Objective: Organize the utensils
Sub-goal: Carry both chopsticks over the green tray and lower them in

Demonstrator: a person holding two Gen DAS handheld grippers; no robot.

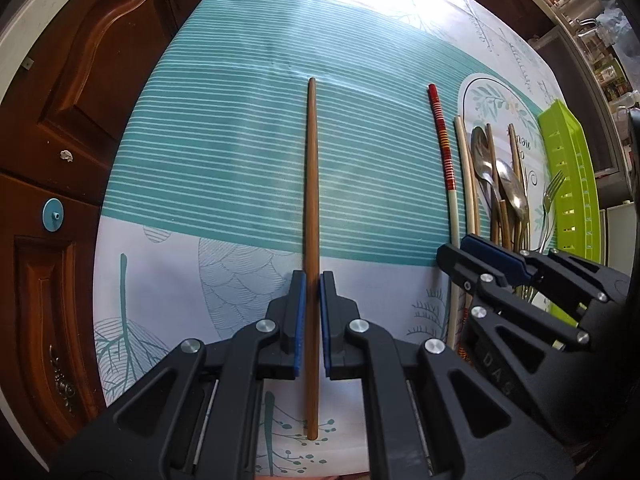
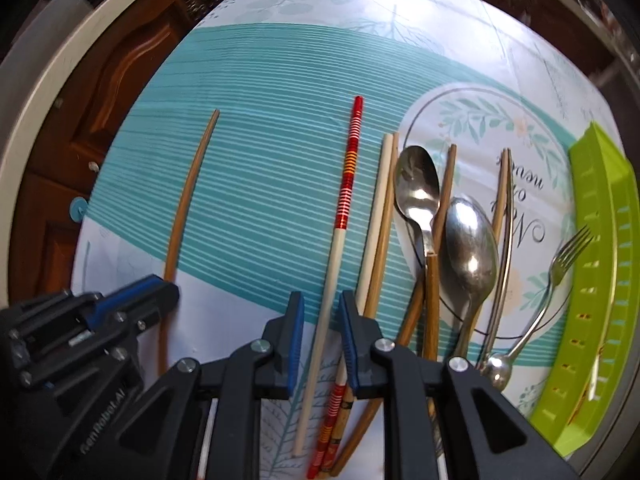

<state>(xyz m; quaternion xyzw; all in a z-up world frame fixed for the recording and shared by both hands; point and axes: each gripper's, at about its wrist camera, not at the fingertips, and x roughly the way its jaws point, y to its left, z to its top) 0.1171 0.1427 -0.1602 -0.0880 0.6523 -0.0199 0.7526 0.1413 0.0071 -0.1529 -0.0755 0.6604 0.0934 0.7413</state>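
A brown wooden chopstick [image 1: 312, 216] lies on the teal striped tablecloth. My left gripper [image 1: 312, 280] straddles it, jaws narrowly apart, pads close to its sides. My right gripper [image 2: 321, 300] is open around a red-striped white chopstick [image 2: 343, 204], with a gap on each side. The same chopstick shows in the left wrist view [image 1: 442, 140]. To its right lie pale chopsticks [image 2: 380, 208], two steel spoons [image 2: 418, 184], more brown chopsticks [image 2: 444, 196] and a fork [image 2: 560, 268].
A lime green perforated tray [image 2: 600, 264] lies at the table's right edge. A dark wooden cabinet [image 1: 72, 92] stands to the left of the table. Shelves with bottles and jars [image 1: 588, 20] are at the far right.
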